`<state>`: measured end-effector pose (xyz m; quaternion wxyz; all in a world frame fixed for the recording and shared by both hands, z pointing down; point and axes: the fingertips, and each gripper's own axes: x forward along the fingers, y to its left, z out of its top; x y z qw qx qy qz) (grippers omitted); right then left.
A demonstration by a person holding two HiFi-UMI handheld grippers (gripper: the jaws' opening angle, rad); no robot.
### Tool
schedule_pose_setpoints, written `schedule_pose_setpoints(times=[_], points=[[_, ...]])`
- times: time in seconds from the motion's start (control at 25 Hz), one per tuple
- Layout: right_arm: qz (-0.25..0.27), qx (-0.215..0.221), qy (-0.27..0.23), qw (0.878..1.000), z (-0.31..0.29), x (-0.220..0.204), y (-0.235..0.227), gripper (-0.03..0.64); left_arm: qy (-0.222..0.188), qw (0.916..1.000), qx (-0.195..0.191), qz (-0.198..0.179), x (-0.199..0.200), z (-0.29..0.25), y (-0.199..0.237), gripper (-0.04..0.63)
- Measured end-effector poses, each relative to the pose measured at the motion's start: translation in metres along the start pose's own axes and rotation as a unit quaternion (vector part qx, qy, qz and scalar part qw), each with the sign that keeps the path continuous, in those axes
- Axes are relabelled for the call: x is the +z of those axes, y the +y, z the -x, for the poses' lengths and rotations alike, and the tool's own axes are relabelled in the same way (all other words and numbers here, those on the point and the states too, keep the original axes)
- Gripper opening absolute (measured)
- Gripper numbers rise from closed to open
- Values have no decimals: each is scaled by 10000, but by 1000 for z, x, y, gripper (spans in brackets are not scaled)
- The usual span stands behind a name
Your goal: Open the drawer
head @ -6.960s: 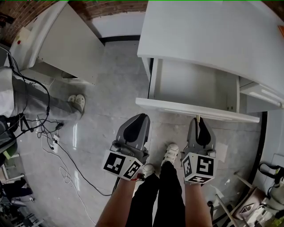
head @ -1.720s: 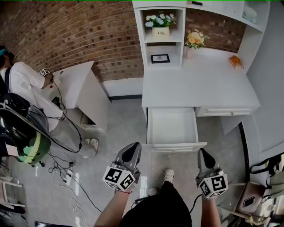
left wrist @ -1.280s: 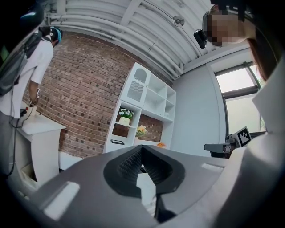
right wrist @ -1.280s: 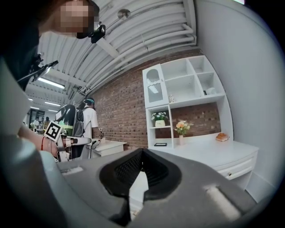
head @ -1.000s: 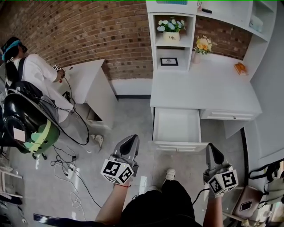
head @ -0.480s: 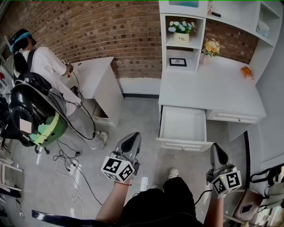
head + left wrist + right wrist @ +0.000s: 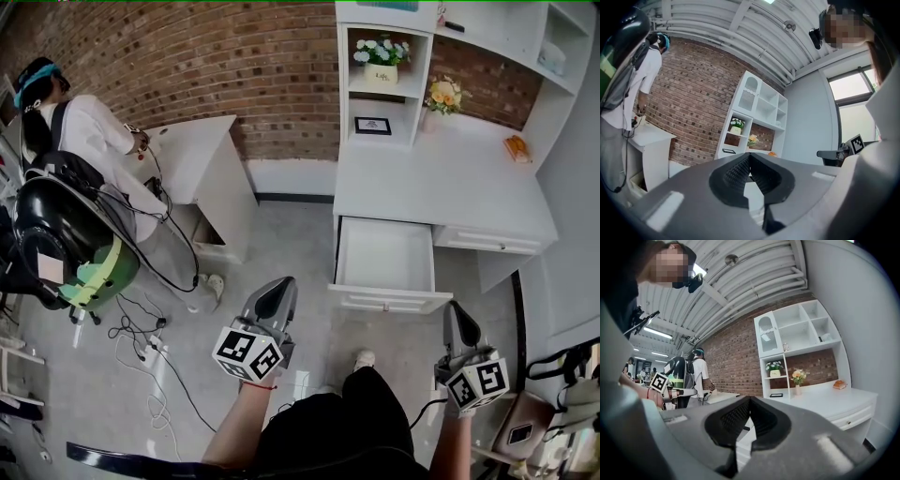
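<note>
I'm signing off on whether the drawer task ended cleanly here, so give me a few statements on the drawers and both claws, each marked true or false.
1. The large drawer of the desk stands pulled out. True.
2. The right claw grips that drawer's front. False: it is shut on nothing, well clear of the drawer.
3. The small drawer beside it is open too. False: it sits flush, closed.
4. Nothing shows inside the large drawer. True.
5. The left claw gapes wide open. False: its jaws are together, holding nothing.
</note>
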<state>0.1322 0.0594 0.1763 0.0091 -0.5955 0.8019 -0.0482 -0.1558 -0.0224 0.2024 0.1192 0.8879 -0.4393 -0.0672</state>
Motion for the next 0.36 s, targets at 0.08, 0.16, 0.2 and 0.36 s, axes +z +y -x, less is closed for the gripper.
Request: schedule_pose_setpoints(times=[0.08,0.16,0.2,0.36], points=[[-4,0,19,10000,2,-2,0,3,1,10000,-5,24,-2,2,-1,3],[-18,-20,36,10000,3,-4,-1,3,13,10000,-33,26,-3,1,-2,3],[-26,-29,35,10000,2,-4,-2,3,22,10000,-44,18,-3,0,-2,3],[-21,-1,-16,10000,-8,-1,-4,3,24,10000,-14,-31,0,-8,5,3]])
